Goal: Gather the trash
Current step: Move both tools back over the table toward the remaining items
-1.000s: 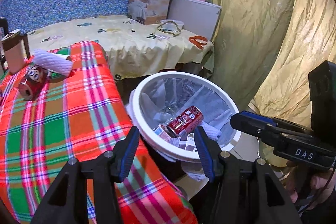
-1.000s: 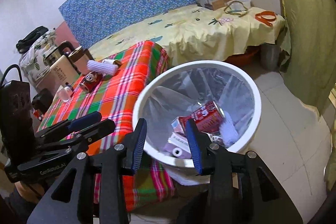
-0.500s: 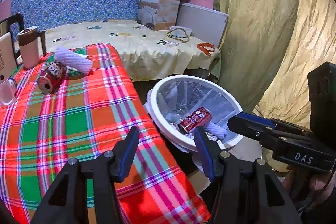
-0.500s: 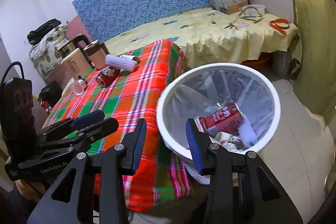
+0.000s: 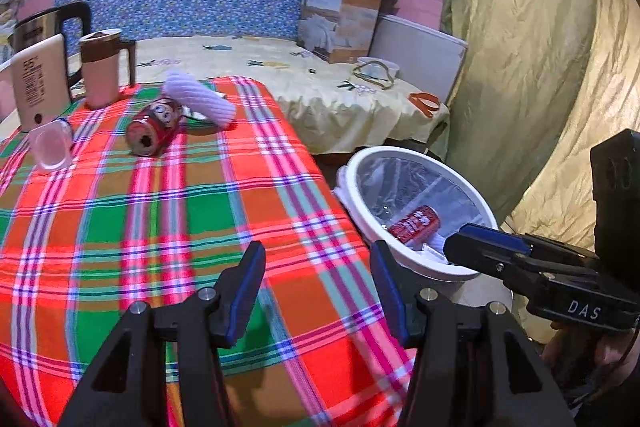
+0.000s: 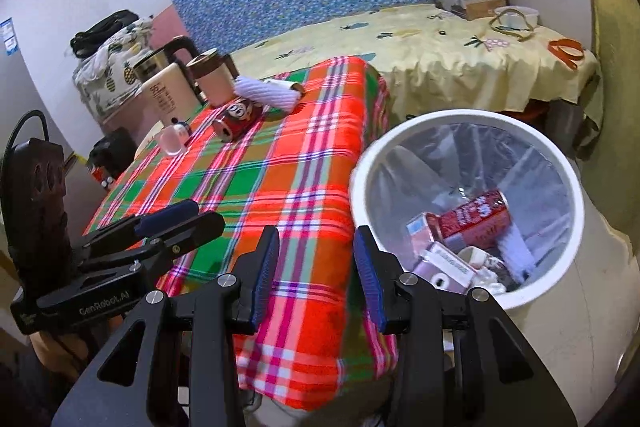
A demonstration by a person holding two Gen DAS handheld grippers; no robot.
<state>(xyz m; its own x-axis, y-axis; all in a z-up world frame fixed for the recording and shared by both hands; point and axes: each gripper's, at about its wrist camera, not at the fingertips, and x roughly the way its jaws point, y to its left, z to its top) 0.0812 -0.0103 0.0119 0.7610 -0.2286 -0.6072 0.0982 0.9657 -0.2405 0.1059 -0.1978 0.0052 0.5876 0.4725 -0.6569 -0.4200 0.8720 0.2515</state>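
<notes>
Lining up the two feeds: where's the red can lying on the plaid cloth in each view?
Left wrist: red can, upper left, on the plaid cloth.
Right wrist: red can, left of centre, further away.
Shared landmark: the white ribbed roll right behind it.

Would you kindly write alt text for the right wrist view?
A white round trash bin lined with clear plastic holds a red drink can and cartons, beside a red-and-green plaid tablecloth where another red can lies. The right gripper hangs empty, jaws apart.
</notes>
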